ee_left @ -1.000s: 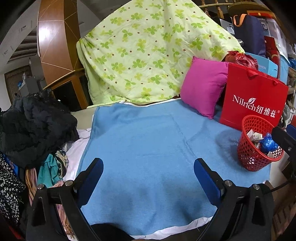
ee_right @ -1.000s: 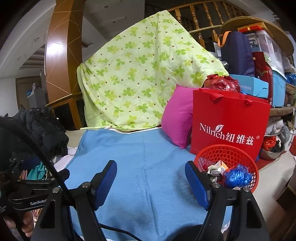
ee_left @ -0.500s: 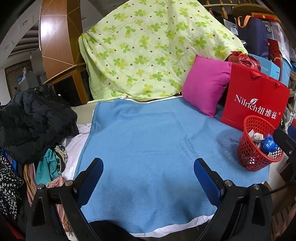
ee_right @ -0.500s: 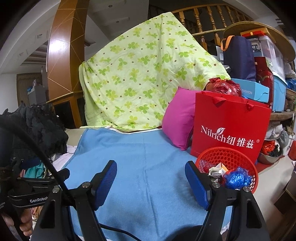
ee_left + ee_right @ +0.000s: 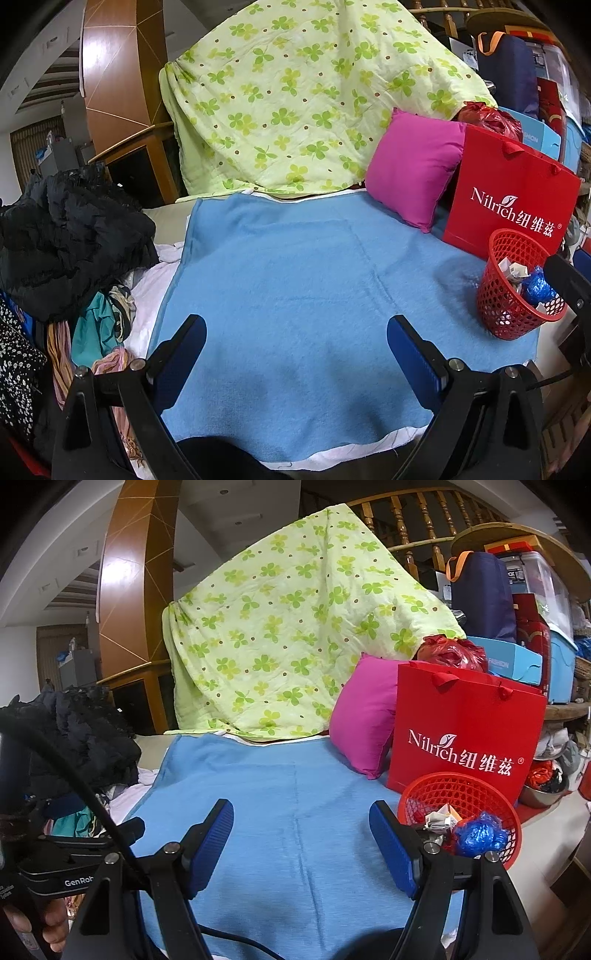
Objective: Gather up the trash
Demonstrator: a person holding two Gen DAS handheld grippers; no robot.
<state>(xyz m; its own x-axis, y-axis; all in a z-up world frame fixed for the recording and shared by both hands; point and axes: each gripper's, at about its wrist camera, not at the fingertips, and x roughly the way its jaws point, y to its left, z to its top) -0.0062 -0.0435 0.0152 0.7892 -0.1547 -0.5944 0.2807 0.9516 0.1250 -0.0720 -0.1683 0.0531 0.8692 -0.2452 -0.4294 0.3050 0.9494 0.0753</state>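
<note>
Hovering above the blue blanket (image 5: 288, 295), the left claw (image 5: 295, 350) and the right claw (image 5: 301, 834) both stand with jaws spread apart and nothing between the blue pads. The task's thing, the trash, sits inside the red basket (image 5: 498, 291), which stands on the blanket's right edge, just in front of the red paper bag (image 5: 465, 731): crumpled white paper (image 5: 441, 816) and a blue crumpled wrapper (image 5: 478, 832) are visible over the rim. No loose scrap shows on the open blanket in either view, so collection appears largely or fully complete; the judgement is that only a final check of the surroundings may remain. Several zones cannot be verified. The basket's lower contents are screened by its mesh wall and, in the right wrist view, partly by the right claw's finger. The pile of dark clothing (image 5: 70, 236) at the left could conceal items. The near edge of the blanket is cut off by the claw frames. Behind the pink cushion (image 5: 410, 173) and under the green patterned quilt (image 5: 306, 96), nothing can be made out. A hand (image 5: 51, 926) grips the left device at the right view's lower left corner.
</note>
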